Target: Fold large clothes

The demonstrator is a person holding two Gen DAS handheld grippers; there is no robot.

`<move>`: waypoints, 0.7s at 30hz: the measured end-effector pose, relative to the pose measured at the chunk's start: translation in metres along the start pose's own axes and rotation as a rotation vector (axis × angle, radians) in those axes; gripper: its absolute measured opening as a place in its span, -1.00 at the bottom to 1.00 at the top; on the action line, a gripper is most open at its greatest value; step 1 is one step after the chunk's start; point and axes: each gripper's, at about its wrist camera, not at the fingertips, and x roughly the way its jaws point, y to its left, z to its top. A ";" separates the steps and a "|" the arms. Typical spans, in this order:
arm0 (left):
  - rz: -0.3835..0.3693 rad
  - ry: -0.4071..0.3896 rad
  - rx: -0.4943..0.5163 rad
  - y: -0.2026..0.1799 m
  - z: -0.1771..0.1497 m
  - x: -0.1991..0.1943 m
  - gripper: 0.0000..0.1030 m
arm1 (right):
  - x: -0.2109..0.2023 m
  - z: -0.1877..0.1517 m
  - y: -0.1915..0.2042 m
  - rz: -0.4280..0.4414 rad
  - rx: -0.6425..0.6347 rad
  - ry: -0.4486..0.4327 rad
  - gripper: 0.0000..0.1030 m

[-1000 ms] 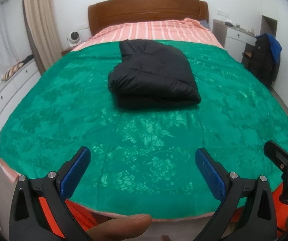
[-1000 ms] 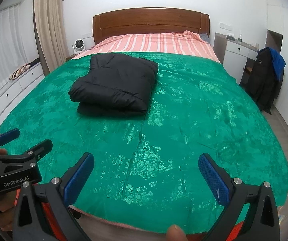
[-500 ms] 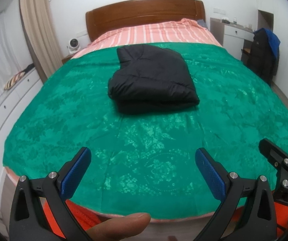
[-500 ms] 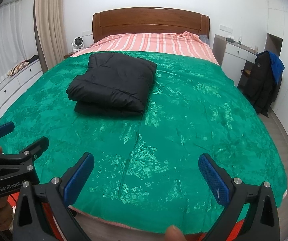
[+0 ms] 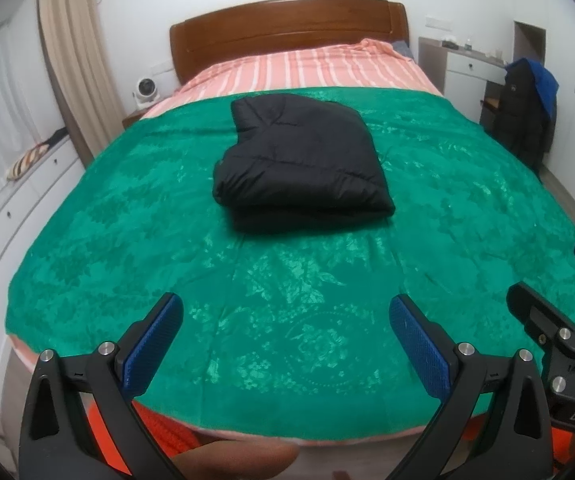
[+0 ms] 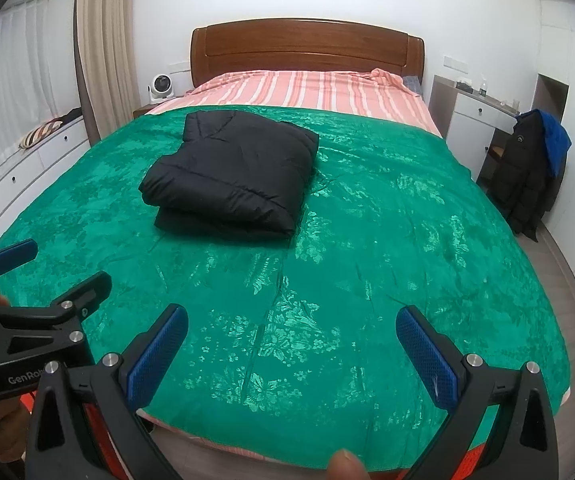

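A black puffer jacket lies folded into a thick rectangle on the green bedspread, near the middle of the bed; it also shows in the right wrist view. My left gripper is open and empty, held off the foot of the bed, well short of the jacket. My right gripper is open and empty, also at the foot of the bed. Each gripper shows at the edge of the other's view: the right one and the left one.
A wooden headboard and striped pink sheet are at the far end. White drawers run along the left. A white desk and a chair draped with dark and blue coats stand to the right.
Both grippers have drawn back and risen a little from the bed; the jacket sits slightly farther away. The jacket has not moved and both grippers stay open.
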 end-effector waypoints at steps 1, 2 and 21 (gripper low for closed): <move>0.000 0.000 0.001 0.000 0.000 0.000 0.99 | 0.000 0.000 0.001 0.000 -0.001 0.000 0.99; 0.000 0.001 0.001 0.000 0.000 0.001 0.99 | 0.000 0.000 0.001 0.000 -0.003 0.001 0.99; 0.009 -0.011 -0.012 0.002 0.004 -0.003 0.99 | -0.005 0.005 0.006 0.016 -0.020 -0.004 0.99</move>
